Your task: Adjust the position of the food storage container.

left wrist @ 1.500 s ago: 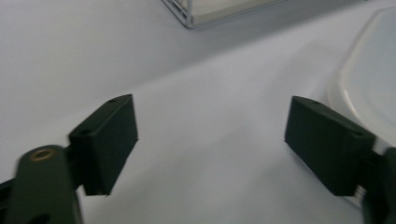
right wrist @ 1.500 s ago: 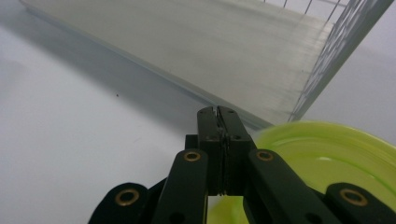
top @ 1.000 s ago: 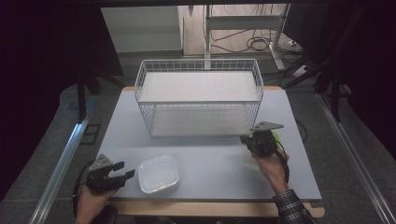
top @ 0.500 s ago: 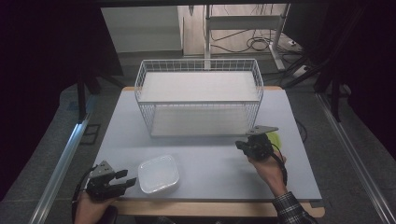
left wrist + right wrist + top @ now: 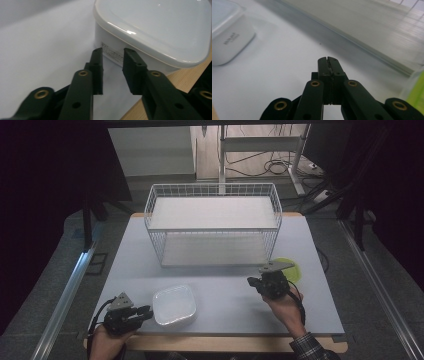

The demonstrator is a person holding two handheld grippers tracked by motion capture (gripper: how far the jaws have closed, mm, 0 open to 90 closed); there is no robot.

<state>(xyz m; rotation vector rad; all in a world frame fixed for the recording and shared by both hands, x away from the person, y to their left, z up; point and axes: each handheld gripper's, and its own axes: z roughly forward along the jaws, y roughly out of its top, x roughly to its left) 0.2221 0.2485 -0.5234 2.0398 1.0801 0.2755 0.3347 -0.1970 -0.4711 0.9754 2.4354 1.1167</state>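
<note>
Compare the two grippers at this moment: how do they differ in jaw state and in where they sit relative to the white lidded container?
The left gripper has a gap between its jaws, which have just been closing with nothing between them; the right gripper is shut, pads together. The left gripper sits right beside the white lidded container, tips near its side wall; the right gripper is farther off, by the green lid. Both hold nothing.

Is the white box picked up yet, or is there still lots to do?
Not yet. The white lidded box sits on the table, near its front edge. The left gripper is right beside it; its jaws have just been closing, with a gap and nothing between them. The right gripper is shut and empty, near a green lid. The wire basket holds nothing. Grasping and moving the box probably remain.
</note>
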